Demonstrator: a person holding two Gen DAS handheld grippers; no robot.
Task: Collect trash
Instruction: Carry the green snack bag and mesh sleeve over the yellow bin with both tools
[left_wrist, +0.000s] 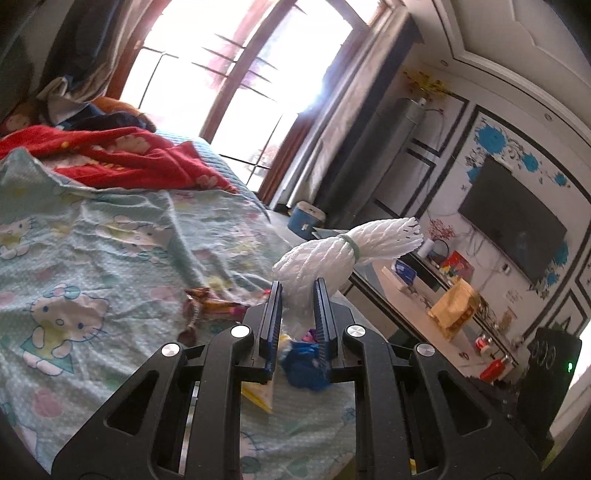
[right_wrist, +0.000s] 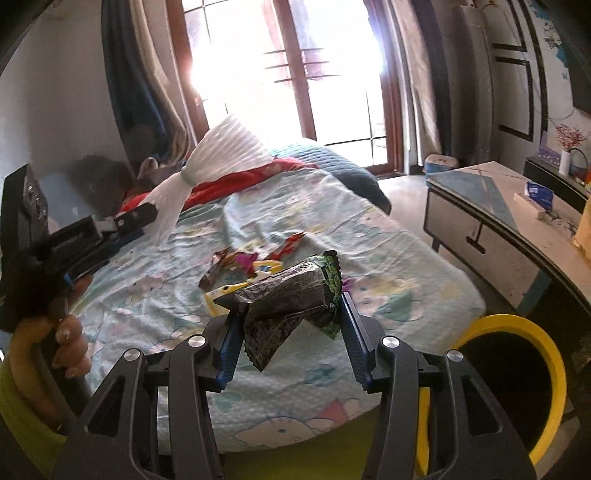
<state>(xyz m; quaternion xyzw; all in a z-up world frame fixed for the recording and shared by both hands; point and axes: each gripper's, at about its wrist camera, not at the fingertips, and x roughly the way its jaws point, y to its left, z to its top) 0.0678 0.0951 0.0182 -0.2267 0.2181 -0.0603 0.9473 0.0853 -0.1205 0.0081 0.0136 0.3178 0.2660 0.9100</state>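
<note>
My left gripper (left_wrist: 297, 286) is shut on a white foam net sleeve (left_wrist: 343, 249) tied with a pale green band, held up above the bed. The same sleeve (right_wrist: 221, 155) shows at the left of the right wrist view, clamped in the left gripper (right_wrist: 138, 218) held by a hand. My right gripper (right_wrist: 290, 304) is shut on a crumpled black and green snack wrapper (right_wrist: 291, 295) lifted over the bed. Several wrappers lie on the bedspread: brown and red ones (right_wrist: 255, 254), an orange-brown one (left_wrist: 210, 301), a blue one (left_wrist: 304, 360) and a yellow-edged one (left_wrist: 258, 393).
The bed has a pale green cartoon-cat bedspread (right_wrist: 295, 206) and a red blanket (left_wrist: 122, 155). A yellow-rimmed black bin (right_wrist: 513, 373) stands at the lower right beside the bed. A low cabinet (right_wrist: 491, 221) with clutter runs along the right; a window glares behind.
</note>
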